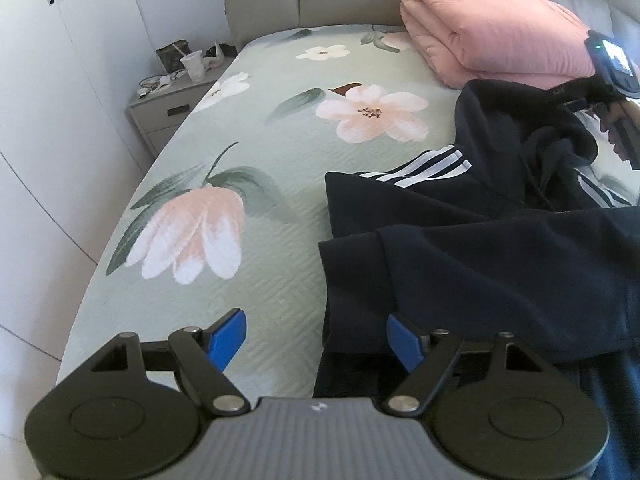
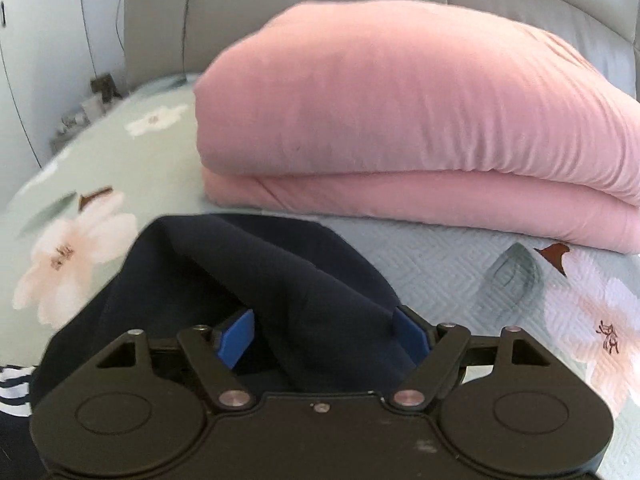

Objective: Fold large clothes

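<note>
while right gripper (image 2: 322, 338) gapes around navy hoodie (image 2: 256, 276), left gripper (image 1: 316, 340) wide, empty.

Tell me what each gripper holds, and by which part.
Nothing is clamped. The right gripper stands open around a fold of the navy hoodie, at the hood; the left gripper is open beside its hem.
</note>
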